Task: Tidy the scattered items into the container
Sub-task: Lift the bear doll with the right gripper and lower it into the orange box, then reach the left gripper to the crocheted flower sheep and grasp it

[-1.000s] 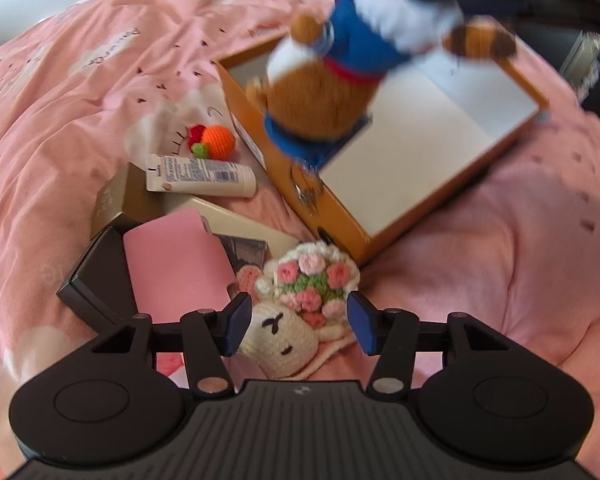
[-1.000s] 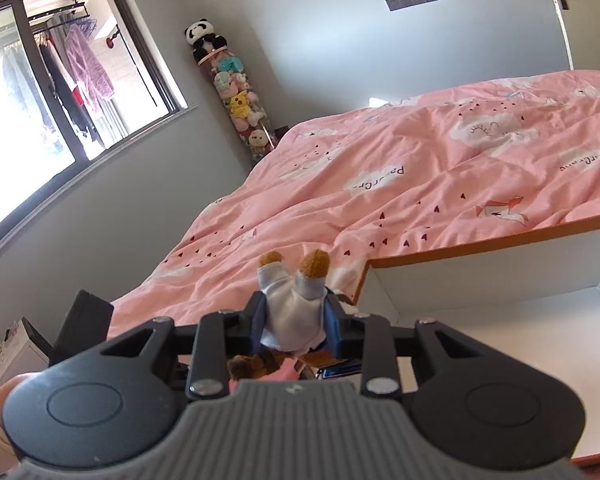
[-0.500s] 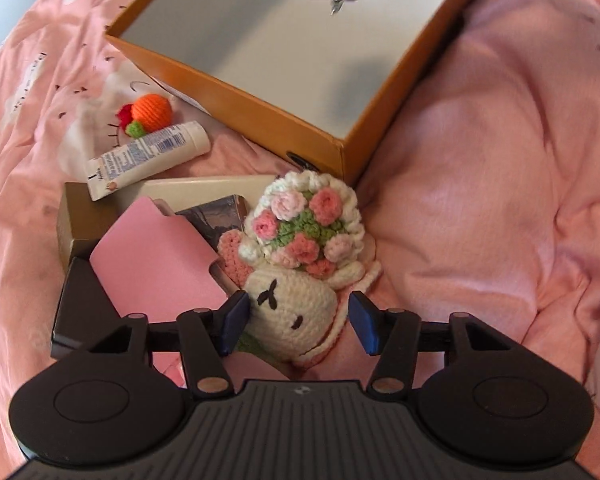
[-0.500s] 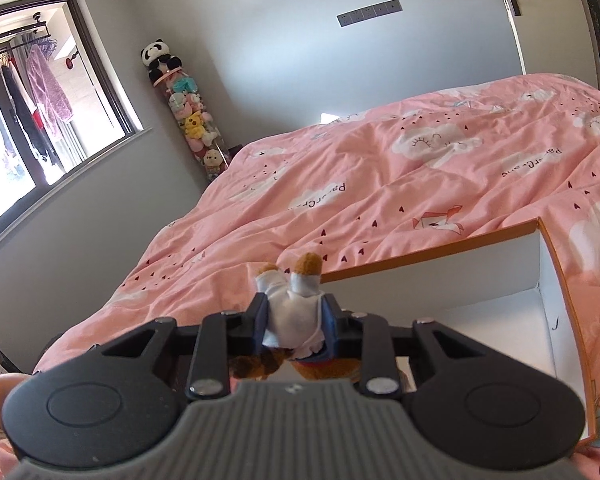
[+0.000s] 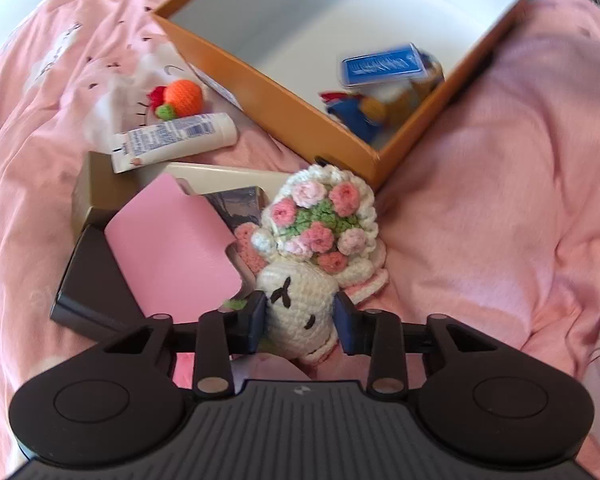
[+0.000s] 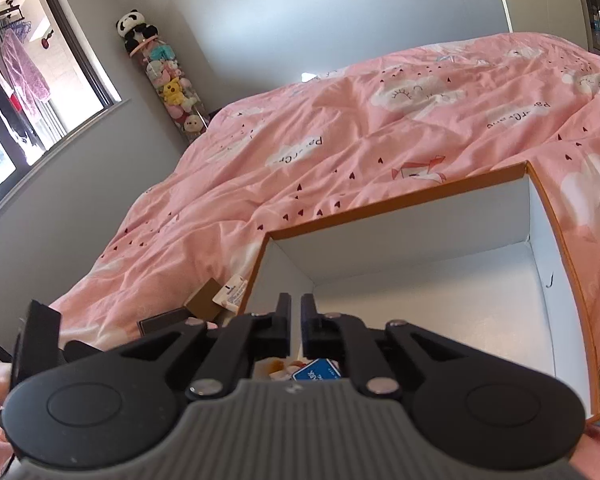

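Two views: our left gripper (image 5: 300,322) has just been closing and pinches the rabbit (image 5: 300,312). Only it shows the blurred bear (image 5: 380,100), mostly hidden under our right gripper (image 6: 296,322), shut, empty, over the box (image 6: 400,208).

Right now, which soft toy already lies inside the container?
The blue-dressed bear, in the orange box's corner; the crocheted rabbit and orange fruit lie outside.

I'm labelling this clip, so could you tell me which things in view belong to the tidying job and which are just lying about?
Job:
orange box
bear toy, already inside
crochet bunny, clamped by left gripper
cream tube
crochet orange
pink case

Lying about:
plush toy column
hanging clothes
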The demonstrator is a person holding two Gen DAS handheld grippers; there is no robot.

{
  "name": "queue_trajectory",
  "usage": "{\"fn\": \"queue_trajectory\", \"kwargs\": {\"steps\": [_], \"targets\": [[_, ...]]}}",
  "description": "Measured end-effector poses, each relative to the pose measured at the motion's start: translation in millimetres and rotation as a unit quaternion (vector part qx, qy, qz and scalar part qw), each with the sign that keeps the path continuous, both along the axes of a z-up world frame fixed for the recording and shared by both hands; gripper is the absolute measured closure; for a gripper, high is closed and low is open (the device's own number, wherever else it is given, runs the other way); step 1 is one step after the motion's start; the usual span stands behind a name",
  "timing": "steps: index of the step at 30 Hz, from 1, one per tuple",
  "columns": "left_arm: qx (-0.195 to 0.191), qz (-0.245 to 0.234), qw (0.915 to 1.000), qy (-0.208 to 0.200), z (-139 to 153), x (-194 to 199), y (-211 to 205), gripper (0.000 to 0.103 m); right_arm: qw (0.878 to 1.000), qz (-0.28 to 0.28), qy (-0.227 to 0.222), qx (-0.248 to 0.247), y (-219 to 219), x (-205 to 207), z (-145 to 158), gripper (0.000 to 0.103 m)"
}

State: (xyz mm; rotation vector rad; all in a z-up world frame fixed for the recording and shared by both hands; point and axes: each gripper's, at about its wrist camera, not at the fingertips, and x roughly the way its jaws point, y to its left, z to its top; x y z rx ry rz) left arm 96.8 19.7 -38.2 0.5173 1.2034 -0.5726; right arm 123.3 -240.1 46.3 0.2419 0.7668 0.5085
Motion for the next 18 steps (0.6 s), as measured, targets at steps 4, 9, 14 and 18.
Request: {"fn": "queue_trajectory", "kwargs": {"steps": [4,9,14,18], "targets": [[-0.045,0.035,0.9984,-0.003,24,0,11,0.068,0.999,-0.006,0.02,-0.024,-1,6,-11,0.092],[-0.082,0.057,0.9942,-0.038,67,-3,21,0.07,0.998,-0.007,0.039,-0.038,-5,9,-23,0.071],[-0.136,0.049,0.9863,-0.08,116,2,21,0.074,0.998,-0.003,0.043,-0.047,-5,10,-27,0.071],[-0.17,0.037,0.9784,-0.111,139,19,6,0.103,0.998,0.004,0.044,-0.046,-3,11,-27,0.07]]}}
